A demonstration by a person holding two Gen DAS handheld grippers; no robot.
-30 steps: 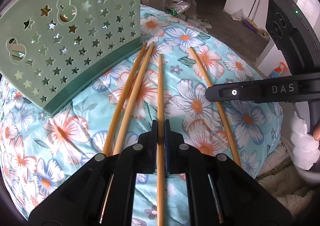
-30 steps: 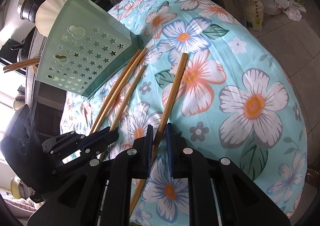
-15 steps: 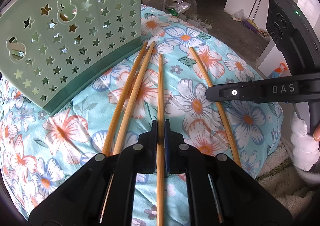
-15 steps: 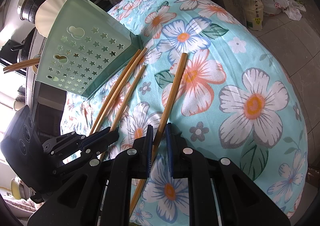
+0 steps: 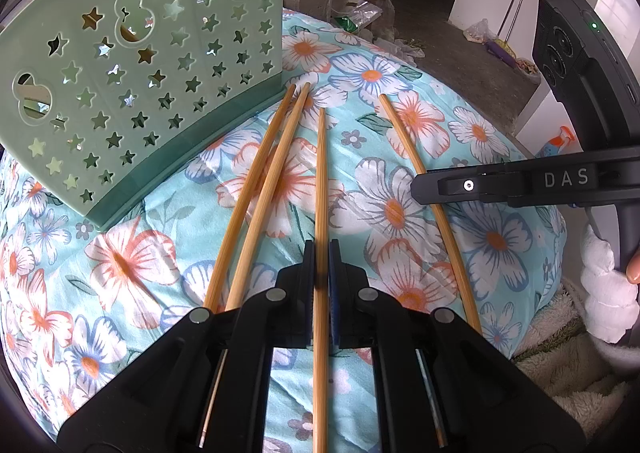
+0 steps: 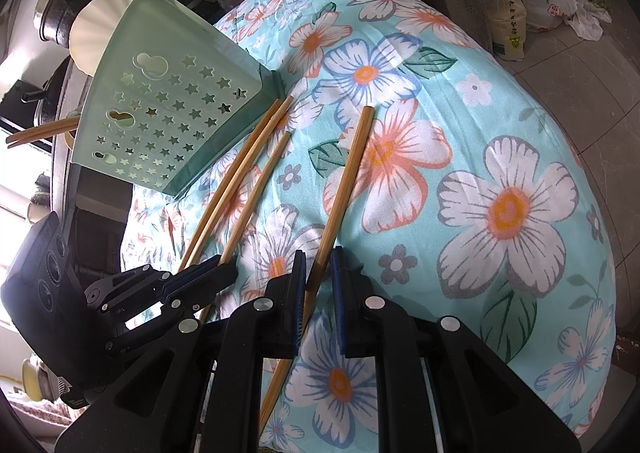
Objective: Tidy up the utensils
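In the left wrist view, a chopstick [image 5: 321,189] at frame centre is being clamped by the narrowed left gripper [image 5: 321,265]; the green holder [image 5: 132,65] is sitting upper left. In the right wrist view, another chopstick [image 6: 344,189] is being pinched by the right gripper [image 6: 318,273] at lower centre, on the floral cloth [image 6: 500,213].

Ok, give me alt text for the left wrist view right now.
The left gripper is shut on one bamboo chopstick on a floral cloth. Three more chopsticks lie alongside, a green star-punched holder stands behind, and the right gripper reaches in.

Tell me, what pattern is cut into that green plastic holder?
Small star cutouts plus a few gourd-shaped holes in the pale green plastic holder, clearest in the left wrist view.
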